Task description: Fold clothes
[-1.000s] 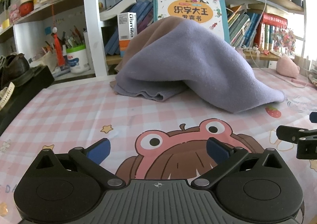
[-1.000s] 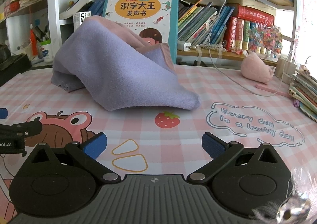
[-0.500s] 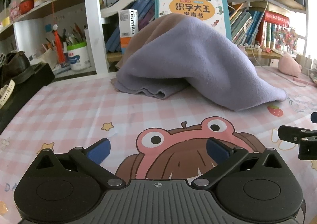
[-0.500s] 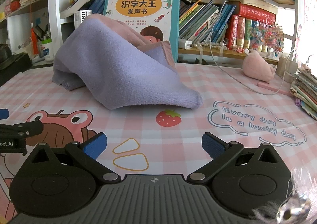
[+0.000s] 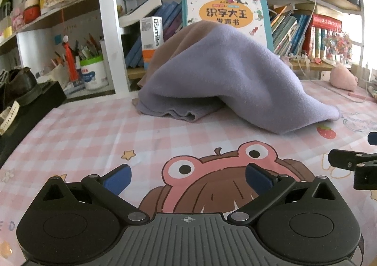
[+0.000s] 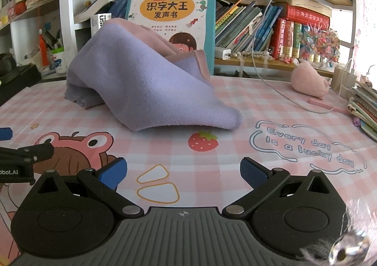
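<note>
A lilac knit garment (image 5: 226,82) with a pink inner side lies heaped at the back of the table, leaning on an upright children's book (image 5: 226,9). From the right wrist view the same garment (image 6: 141,82) shows a pink-edged hem and a corner reaching toward the strawberry print. My left gripper (image 5: 187,177) is open and empty over the frog print, well short of the cloth. My right gripper (image 6: 183,173) is open and empty too, low over the tablecloth in front of the garment. Each gripper's side shows at the edge of the other's view.
The pink checked tablecloth (image 5: 94,129) covers the table. Shelves with books (image 6: 271,28) run along the back. A pen pot (image 5: 92,73) and a black box with a shoe (image 5: 21,91) stand left. A pink plush (image 6: 308,82), a white cable and stacked books (image 6: 362,106) lie right.
Both views have drifted a little closer to the garment. The cloth itself has not moved, and both grippers stay open.
</note>
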The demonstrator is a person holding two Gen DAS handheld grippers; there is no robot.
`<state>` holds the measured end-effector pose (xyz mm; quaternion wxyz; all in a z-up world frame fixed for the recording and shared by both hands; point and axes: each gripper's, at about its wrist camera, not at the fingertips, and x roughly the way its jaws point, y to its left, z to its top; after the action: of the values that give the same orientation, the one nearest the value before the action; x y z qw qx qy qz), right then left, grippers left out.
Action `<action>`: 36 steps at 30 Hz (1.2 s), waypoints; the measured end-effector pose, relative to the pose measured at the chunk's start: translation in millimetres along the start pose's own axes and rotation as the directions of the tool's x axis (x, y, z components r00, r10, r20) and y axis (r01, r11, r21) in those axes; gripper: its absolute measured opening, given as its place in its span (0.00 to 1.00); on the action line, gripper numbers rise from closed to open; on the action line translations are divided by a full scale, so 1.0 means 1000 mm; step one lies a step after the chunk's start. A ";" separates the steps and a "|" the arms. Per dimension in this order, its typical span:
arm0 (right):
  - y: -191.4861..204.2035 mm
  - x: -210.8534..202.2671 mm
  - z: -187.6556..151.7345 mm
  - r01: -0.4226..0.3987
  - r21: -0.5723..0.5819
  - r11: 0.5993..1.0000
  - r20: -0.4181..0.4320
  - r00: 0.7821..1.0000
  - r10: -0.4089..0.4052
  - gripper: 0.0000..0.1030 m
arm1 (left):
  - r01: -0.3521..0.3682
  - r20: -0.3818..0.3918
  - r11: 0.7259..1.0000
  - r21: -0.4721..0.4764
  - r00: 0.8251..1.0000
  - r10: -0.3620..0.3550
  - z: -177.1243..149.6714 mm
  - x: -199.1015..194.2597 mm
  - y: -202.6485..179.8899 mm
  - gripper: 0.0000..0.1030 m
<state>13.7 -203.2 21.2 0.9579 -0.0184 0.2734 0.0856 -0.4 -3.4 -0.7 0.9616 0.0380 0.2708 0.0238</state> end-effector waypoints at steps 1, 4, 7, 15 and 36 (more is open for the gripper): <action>0.000 0.000 0.000 0.001 -0.002 1.000 0.001 1.000 -0.001 1.00 | -0.002 0.004 1.000 0.001 1.000 0.002 0.000 -0.001 0.000 1.00; 0.001 -0.002 0.000 0.005 -0.007 1.000 0.008 1.000 -0.005 1.00 | -0.010 0.008 1.000 -0.002 1.000 0.010 0.000 -0.001 0.000 1.00; 0.002 -0.002 0.000 0.007 -0.012 1.000 0.012 1.000 -0.007 1.00 | -0.006 0.012 1.000 -0.007 1.000 0.006 0.000 -0.002 0.001 1.00; 0.003 -0.002 0.000 0.014 -0.021 1.000 0.016 1.000 -0.014 1.00 | 0.004 0.058 1.000 -0.013 0.998 -0.003 -0.001 -0.008 0.002 1.00; 0.002 0.002 -0.002 0.024 -0.004 1.000 -0.038 0.999 -0.024 1.00 | 0.031 0.087 1.000 -0.004 0.996 -0.031 -0.003 -0.013 0.002 1.00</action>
<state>14.2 -201.3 18.4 0.9534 -0.0252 0.2912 0.0744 -13.3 -2.0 3.5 0.9728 0.0324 0.2293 0.0080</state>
